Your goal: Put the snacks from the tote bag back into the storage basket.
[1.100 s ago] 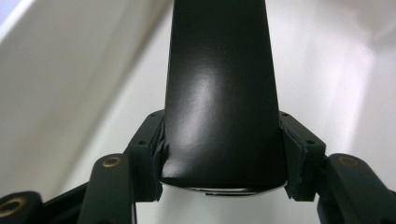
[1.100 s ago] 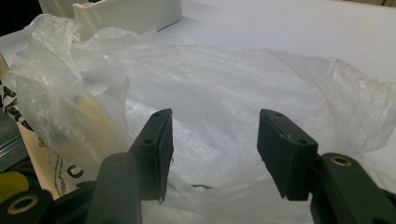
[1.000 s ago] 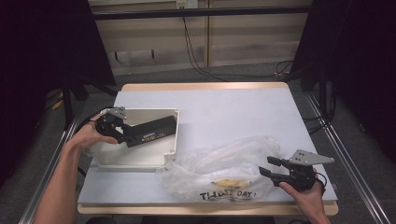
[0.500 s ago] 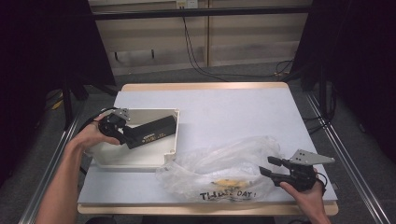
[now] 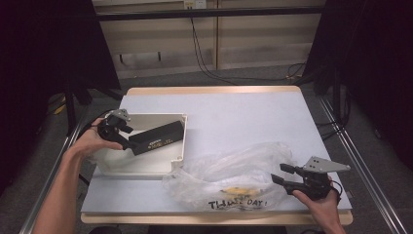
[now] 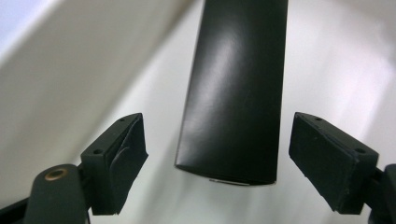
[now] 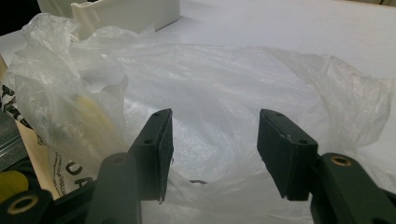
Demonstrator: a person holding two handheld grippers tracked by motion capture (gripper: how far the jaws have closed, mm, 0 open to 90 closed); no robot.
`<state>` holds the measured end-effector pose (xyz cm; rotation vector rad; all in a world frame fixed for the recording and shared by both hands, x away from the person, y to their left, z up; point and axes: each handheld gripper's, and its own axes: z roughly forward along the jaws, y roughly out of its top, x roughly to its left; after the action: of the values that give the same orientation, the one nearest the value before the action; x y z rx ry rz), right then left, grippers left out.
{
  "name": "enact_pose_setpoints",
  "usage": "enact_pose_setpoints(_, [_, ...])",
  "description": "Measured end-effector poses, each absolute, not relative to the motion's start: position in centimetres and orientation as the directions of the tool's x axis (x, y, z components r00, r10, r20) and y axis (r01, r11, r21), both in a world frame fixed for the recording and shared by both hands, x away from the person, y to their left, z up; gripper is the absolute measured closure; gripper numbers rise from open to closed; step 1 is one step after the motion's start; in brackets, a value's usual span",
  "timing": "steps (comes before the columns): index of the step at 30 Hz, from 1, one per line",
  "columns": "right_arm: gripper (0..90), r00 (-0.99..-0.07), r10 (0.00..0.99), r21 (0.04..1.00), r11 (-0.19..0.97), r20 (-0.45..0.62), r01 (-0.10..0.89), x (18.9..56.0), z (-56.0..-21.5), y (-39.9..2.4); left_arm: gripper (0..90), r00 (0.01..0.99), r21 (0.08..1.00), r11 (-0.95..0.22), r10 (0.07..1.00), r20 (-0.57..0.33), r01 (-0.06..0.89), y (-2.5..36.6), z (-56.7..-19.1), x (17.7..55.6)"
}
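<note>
A long black box (image 5: 158, 138) lies slanted in the white tray (image 5: 146, 117), its far end up against the tray's right wall. My left gripper (image 5: 130, 142) is at the box's near end. In the left gripper view the box (image 6: 236, 93) sits between the pads of the left gripper (image 6: 218, 128) with a gap on each side; the jaws have just been opening. At the front right, my right gripper (image 5: 280, 174) stands open at the edge of a clear plastic bag (image 5: 234, 168). The bag's film (image 7: 210, 79) runs between the jaws of the right gripper (image 7: 215, 119) without being pinched.
The bag carries black lettering and holds something yellow (image 5: 229, 190), and it butts against the tray's front right corner. The tray stands at the table's left edge. The pale tabletop (image 5: 243, 112) stretches bare behind the bag. Metal rails run along both sides of the table.
The left gripper's jaws have spread apart and let go of the black box, which has settled slightly lower in the tray. The right gripper and the bag have stayed put.
</note>
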<state>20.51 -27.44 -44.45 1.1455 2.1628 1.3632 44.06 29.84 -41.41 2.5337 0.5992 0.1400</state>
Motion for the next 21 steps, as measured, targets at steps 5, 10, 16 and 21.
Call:
enact_pose_setpoints(5, [45.5,-0.621,0.774,0.869,0.215,0.126,0.445,20.5,-44.4,-27.4,22.7,0.843,0.606,-0.673,0.537,0.007,0.424,30.7,-39.7,42.8])
enact_pose_setpoints(10, [45.5,-0.619,0.776,0.87,0.214,0.126,0.445,20.5,-44.4,-27.4,42.2,0.806,0.675,-0.593,0.591,-0.004,0.438,31.6,-38.7,40.8])
enact_pose_setpoints(16, [45.5,-0.619,0.775,0.867,0.213,0.13,0.45,20.5,-44.4,-27.3,75.8,0.823,0.72,-0.563,0.568,-0.019,0.406,31.6,-38.7,37.8])
enact_pose_setpoints(21, [45.5,-0.62,0.774,0.868,0.212,0.131,0.449,20.5,-44.4,-27.3,90.0,0.794,0.721,-0.533,0.606,-0.04,0.443,31.3,-39.9,36.0])
